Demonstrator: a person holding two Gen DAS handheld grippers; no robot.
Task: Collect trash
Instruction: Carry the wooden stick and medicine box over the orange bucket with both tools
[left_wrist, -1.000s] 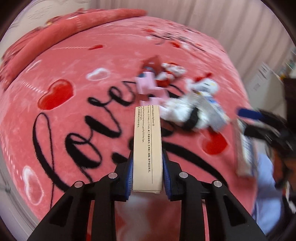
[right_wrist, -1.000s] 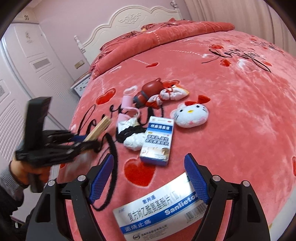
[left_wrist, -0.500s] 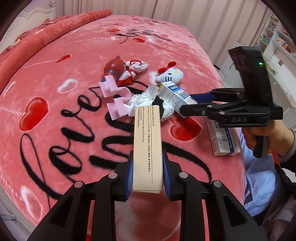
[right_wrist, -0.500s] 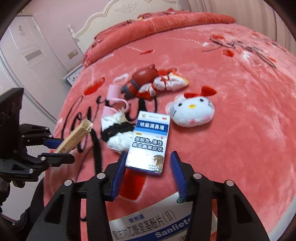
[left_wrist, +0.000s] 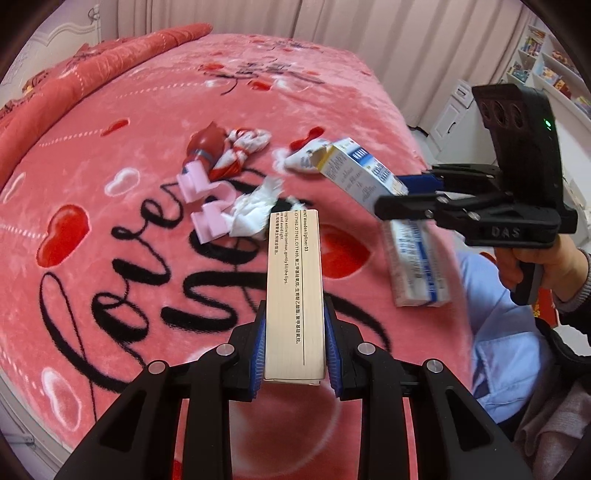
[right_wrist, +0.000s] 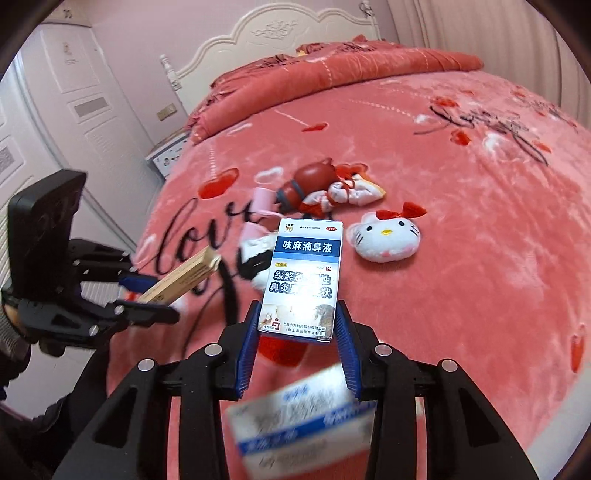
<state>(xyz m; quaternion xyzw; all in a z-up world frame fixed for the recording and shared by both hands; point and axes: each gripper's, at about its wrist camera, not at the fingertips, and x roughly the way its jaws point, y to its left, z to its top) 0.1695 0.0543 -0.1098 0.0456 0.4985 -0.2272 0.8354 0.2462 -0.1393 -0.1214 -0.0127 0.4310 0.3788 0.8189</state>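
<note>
My left gripper (left_wrist: 294, 339) is shut on a long beige lipliner box (left_wrist: 294, 288) and holds it above the pink bed. It also shows in the right wrist view (right_wrist: 184, 276). My right gripper (right_wrist: 299, 332) is shut on a blue and white nasal-drops box (right_wrist: 304, 275), lifted off the blanket; the box shows in the left wrist view (left_wrist: 356, 173) too. A larger blue and white medicine box (left_wrist: 415, 264) lies near the bed's edge, blurred in the right wrist view (right_wrist: 303, 424). Crumpled white tissue (left_wrist: 255, 210) lies mid-bed.
A Hello Kitty plush (right_wrist: 388, 236), a red toy (left_wrist: 207, 146) with a knotted cloth (left_wrist: 243, 147), and pink plastic pieces (left_wrist: 207, 206) lie on the blanket (left_wrist: 110, 147). A headboard (right_wrist: 288, 33) and door (right_wrist: 74, 92) stand behind. Shelves (left_wrist: 546, 62) stand right.
My right gripper closed on the nasal-drops box and lifted it off the blanket. The left gripper kept hold of the beige box and swung its view right.
</note>
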